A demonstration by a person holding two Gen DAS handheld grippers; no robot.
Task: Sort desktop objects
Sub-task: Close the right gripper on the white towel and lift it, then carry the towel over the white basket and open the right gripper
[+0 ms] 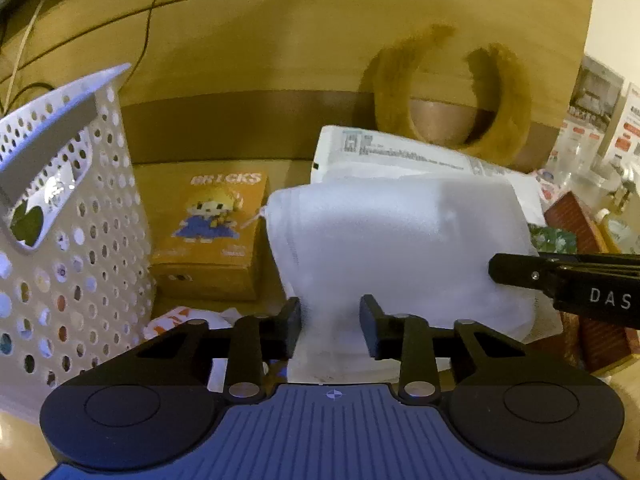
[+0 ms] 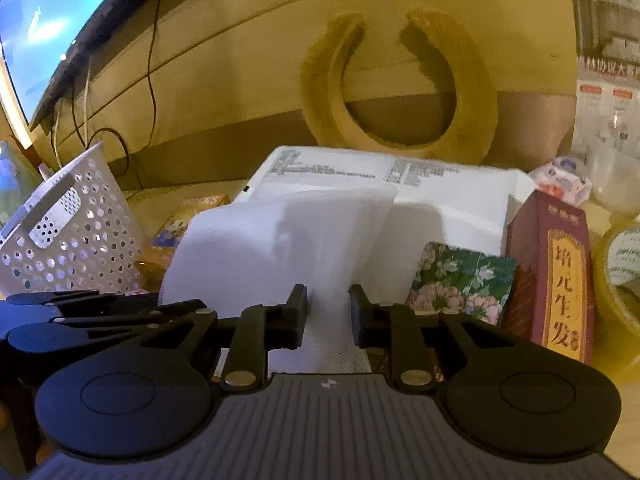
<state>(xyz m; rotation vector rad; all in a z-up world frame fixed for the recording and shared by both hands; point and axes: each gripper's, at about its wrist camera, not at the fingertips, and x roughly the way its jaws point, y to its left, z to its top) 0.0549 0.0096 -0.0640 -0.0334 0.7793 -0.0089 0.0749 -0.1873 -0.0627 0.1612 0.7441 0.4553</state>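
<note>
1. Left of your left fingers, the perforated basket (image 1: 76,216) and orange box (image 1: 212,232) block passage.
2. Right of your right fingers, the floral card (image 2: 460,280) and maroon box (image 2: 556,272) crowd in.

The basket (image 1: 72,216) stands at the left, with the bricks box (image 1: 216,232) just to its right. Right of that box hangs the cloth (image 1: 400,248), with the packet (image 1: 392,152) behind it. Farther right stand the card (image 2: 460,280), carton (image 2: 556,272) and tape roll (image 2: 620,264).
</note>
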